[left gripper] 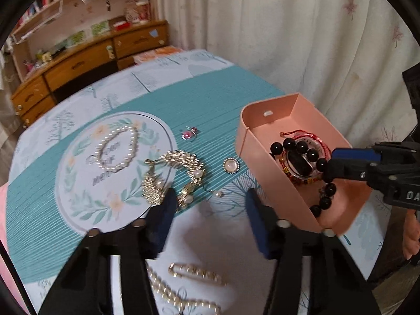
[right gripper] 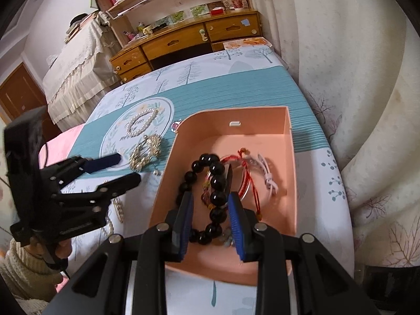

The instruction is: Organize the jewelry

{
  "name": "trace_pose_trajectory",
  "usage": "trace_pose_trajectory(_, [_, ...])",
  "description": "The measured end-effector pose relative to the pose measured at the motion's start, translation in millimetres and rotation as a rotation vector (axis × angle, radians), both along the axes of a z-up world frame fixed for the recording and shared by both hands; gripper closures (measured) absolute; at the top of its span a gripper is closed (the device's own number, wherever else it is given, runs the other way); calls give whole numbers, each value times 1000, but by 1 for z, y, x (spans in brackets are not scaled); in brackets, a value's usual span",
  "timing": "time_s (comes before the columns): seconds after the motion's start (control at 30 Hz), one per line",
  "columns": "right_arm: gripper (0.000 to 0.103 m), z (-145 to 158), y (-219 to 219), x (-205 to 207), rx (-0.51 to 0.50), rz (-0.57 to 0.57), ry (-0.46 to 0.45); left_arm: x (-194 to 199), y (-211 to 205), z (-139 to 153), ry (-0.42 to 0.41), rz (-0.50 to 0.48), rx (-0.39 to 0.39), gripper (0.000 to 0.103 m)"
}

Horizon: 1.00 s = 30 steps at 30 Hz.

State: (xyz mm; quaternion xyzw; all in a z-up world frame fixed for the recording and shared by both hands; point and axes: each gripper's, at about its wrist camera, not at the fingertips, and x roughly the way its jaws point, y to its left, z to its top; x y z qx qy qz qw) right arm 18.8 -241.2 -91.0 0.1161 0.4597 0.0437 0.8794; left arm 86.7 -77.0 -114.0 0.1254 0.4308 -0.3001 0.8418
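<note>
1. A pink box (right gripper: pixel 290 157) sat near the right edge of the worktop (right gripper: pixel 309 120), close to a pale curtain (right gripper: pixel 354 65). The worktop had a blue and white cloth with trees on it.
2. The right gripper (right gripper: pixel 210 207) reached into the box. Its jaws were a little apart, one on each side of a black bead bracelet (right gripper: pixel 215 181). The pictures did not make it clear if the blue pads (right gripper: pixel 237 218) were touching the beads.
3. The black bead bracelet lay inside the box, partly on top of a red string bracelet (right gripper: pixel 246 173). A small white piece (right gripper: pixel 270 178) lay just beside the red string, also in the box.
4. The left gripper (left gripper: pixel 210 204) hung over the cloth to the left of the box. Its jaws were wide apart and held nothing.
5. A gold piece with pearls (left gripper: pixel 173 176) lay on the cloth just past the left gripper's tips.
6. A pearl bracelet (left gripper: pixel 118 147) lay on a round white patch with leaves, farther from the box.
7. A round white brooch (left gripper: pixel 231 165) lay near the box's left wall. A small pink ring (left gripper: pixel 189 134) lay a bit farther back.
8. A gold clip (left gripper: pixel 197 273) and a gold chain (left gripper: pixel 168 291) lay near the front edge, under the left gripper.
</note>
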Motion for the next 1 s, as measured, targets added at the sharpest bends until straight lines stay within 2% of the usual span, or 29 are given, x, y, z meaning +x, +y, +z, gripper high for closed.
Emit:
trace_pose_trajectory(0.07, [75,1,-2,4,2,-10,-5,8,-7,-7,24,-19,0,63])
trace_pose_trajectory(0.3, [75,5,-3,21,4,-5,-23,21,-27,-12,22,-78,23,65])
trace_pose_trajectory(0.43, [75,4,-4,26,17,0,-26,27,-38,-14,31,-101,33,75])
trace_pose_trajectory(0.6, [75,-2,-11,27,31,-4,-17,32,-48,-21,63,-120,43,76])
trace_pose_trajectory(0.73, [75,-4,-17,27,47,-14,-19,35,-54,-25,77,-118,60,89])
trace_pose_trajectory(1.0, [75,-4,-22,25,59,-18,-31,47,-55,-26,101,-64,61,89])
